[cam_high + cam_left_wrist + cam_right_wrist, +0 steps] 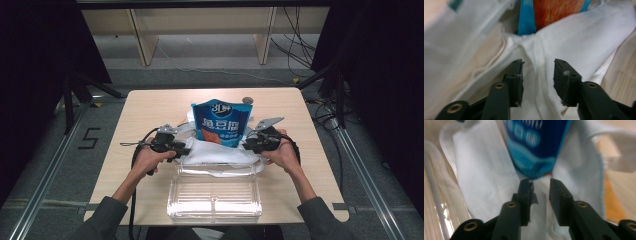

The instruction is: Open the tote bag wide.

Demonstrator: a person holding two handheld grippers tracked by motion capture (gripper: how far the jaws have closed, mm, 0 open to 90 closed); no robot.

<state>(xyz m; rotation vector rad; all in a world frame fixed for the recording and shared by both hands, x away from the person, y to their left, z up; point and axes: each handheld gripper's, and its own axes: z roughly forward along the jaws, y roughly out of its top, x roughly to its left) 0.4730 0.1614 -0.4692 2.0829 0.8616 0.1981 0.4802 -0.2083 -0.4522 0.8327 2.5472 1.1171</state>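
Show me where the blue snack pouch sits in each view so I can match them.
High view: blue snack pouch stands mid-table, in the white cloth bag.
Left gripper view: top centre, behind a cloth fold.
Right gripper view: top centre, above the jaws.
Shared landmark: the white cloth bag.

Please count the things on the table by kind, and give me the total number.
Blue snack pouch: 1
White cloth bag: 1
Clear plastic box: 1
Small round grey thing: 1
Hand-held grippers: 2, left gripper and right gripper
Total: 6
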